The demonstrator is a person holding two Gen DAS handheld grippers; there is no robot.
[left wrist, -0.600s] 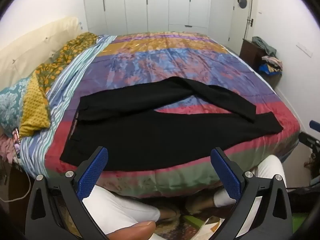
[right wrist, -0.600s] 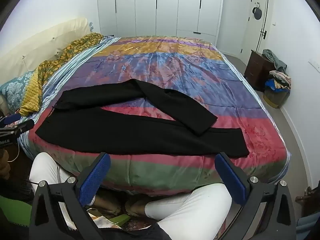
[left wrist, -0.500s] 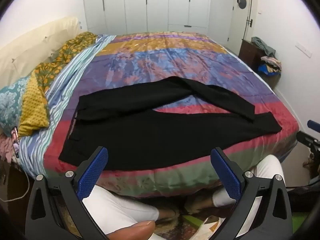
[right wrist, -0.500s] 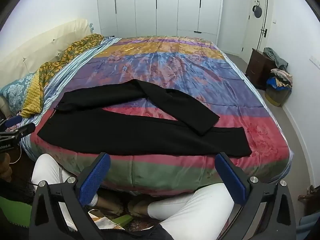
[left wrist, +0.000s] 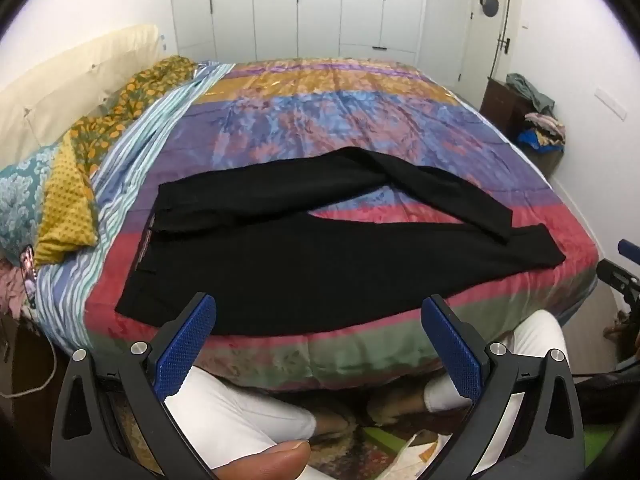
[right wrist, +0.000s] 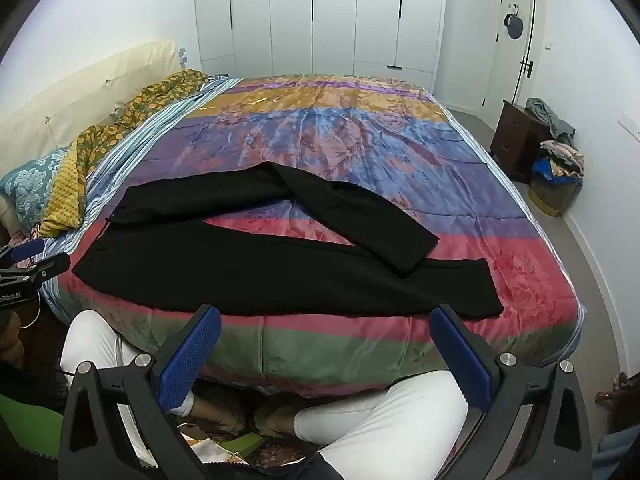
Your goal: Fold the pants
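Black pants [left wrist: 320, 264] on the bed [left wrist: 360, 128], near its front edge, unfolded save for the far leg, bent back across the near one toward the hem. Little changed from half a second ago: pants unmoved, both views drifted only slightly, so folding likely not yet begun. Left gripper [left wrist: 316, 344] and right gripper [right wrist: 324, 348] hovering short of the bed over white-trousered knees, fingers spread wide, nothing between them. Long axis across the view, parallel to the bed's front edge; waistband at left, hems at right.
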